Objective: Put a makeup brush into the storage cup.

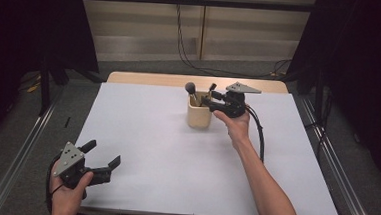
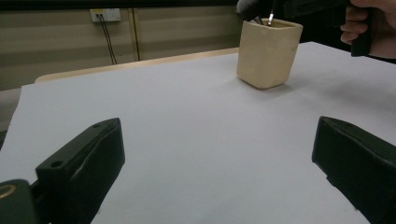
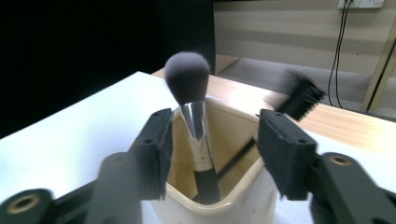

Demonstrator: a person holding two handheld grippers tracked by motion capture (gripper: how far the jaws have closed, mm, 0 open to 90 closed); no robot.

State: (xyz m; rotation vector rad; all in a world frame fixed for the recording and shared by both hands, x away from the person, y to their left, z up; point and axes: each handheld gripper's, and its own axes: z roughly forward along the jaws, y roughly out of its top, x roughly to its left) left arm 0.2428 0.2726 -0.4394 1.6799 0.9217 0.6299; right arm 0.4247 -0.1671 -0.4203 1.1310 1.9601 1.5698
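Cream cup [image 1: 199, 116] sits far-centre on the white desk [image 1: 175, 161] w/ a round powder brush [image 3: 189, 79] & a flat dark brush [image 3: 301, 98] inside. Right tongs [image 3: 212, 144] apart, straddling the powder brush over the cup rim. Left tongs [image 1: 103, 155] wide apart at the near-left desk edge, holding nothing.

A cup [image 1: 199, 116] stands on the bench [image 1: 174, 171] toward its far edge, right of centre. Two makeup brushes stand in it: a round-headed brush [image 3: 189, 93] at the left, a flat brush [image 3: 299, 98] leaning right. The right tongs [image 1: 205, 101] hover at the cup's rim; the left tongs [image 1: 101, 152] sit near the bench's near-left corner.
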